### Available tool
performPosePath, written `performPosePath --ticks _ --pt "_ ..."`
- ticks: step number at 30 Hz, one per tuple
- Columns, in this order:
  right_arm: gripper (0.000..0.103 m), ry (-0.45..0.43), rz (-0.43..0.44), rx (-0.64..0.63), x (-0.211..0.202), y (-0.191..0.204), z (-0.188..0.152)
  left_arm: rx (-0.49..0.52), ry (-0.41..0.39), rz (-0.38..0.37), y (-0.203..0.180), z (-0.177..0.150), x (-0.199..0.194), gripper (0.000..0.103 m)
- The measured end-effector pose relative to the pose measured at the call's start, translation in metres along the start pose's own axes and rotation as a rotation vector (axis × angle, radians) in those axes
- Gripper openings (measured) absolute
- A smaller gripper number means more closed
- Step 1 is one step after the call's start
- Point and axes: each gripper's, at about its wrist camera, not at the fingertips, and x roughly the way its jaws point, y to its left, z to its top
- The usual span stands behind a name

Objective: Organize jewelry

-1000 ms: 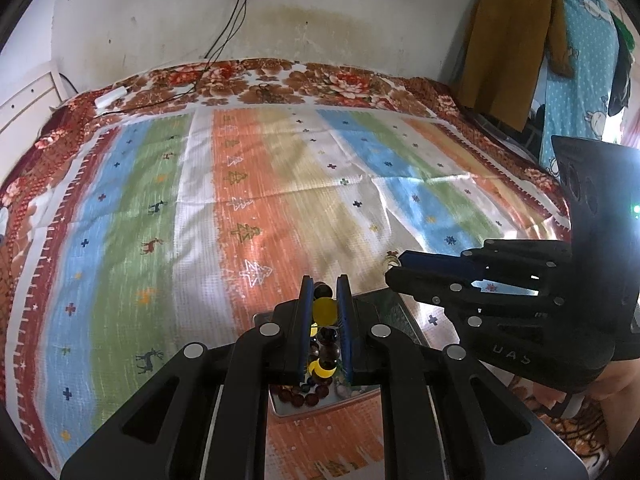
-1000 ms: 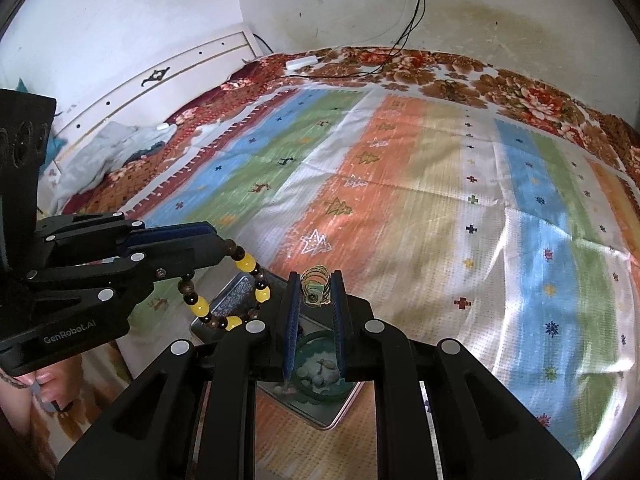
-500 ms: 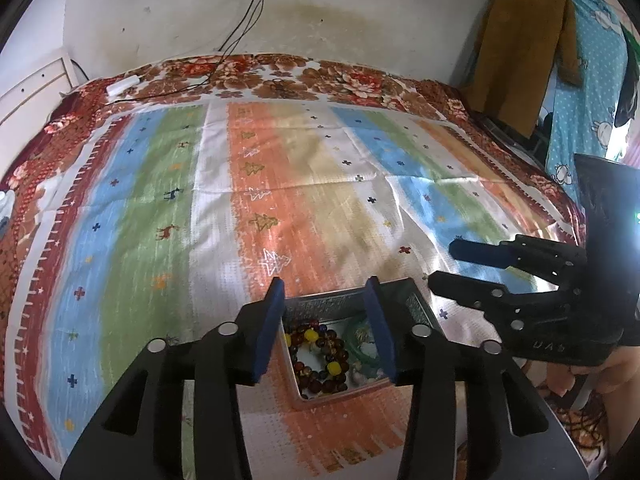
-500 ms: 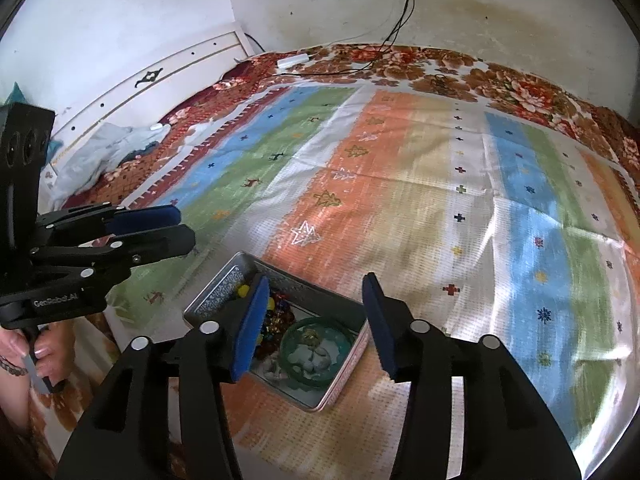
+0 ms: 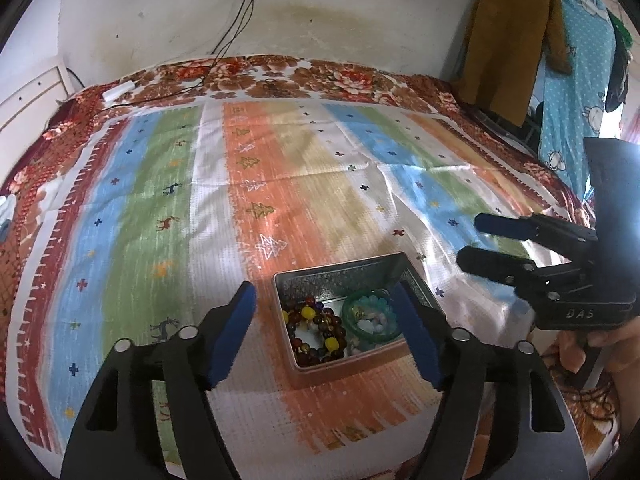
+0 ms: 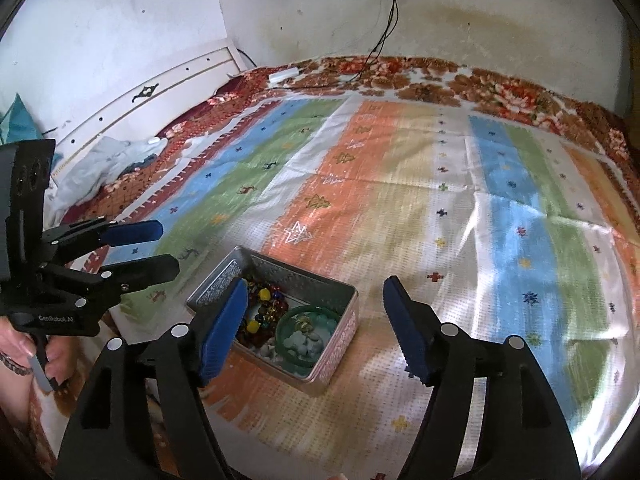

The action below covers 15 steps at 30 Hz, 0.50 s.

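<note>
The metal tin (image 5: 348, 276) sits on the striped bedspread (image 5: 280, 184) near the bed's front edge, at about 6 o'clock in both wrist views. Inside it lie a beaded bracelet (image 5: 316, 330) of dark red and yellow beads on the 9 o'clock side and a green bangle (image 5: 372, 320) ringing some pale stones at 3 o'clock; in the right wrist view a small gold-coloured piece (image 6: 304, 322) rests within the bangle. The left gripper (image 5: 326, 320) is spread wide and holds nothing, hovering above the tin; the right gripper (image 6: 314, 316) is likewise spread and empty over the same tin (image 6: 276, 304).

The jewelry appears to be gathered in (no loose piece shows on the bedspread), so the step in hand is probably clearing away. To do it well, lift both grippers straight up and apart, keeping the fingers off the tin's rim so nothing tips or spills.
</note>
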Motion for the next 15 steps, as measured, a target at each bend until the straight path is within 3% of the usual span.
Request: performPosePath --ticks 4,8,15 --pt "0.084 -0.055 0.004 -0.002 -0.014 0.0 -0.003 0.026 -0.006 0.019 -0.006 -0.005 -0.002 0.083" --pt "0.088 -0.08 0.009 0.001 -0.023 -0.002 -0.008 0.053 -0.036 0.023 -0.012 -0.011 -0.009 0.092" --pt "0.096 -0.105 0.013 0.014 -0.034 -0.001 -0.018 0.054 -0.074 0.031 -0.016 -0.016 -0.018 0.097"
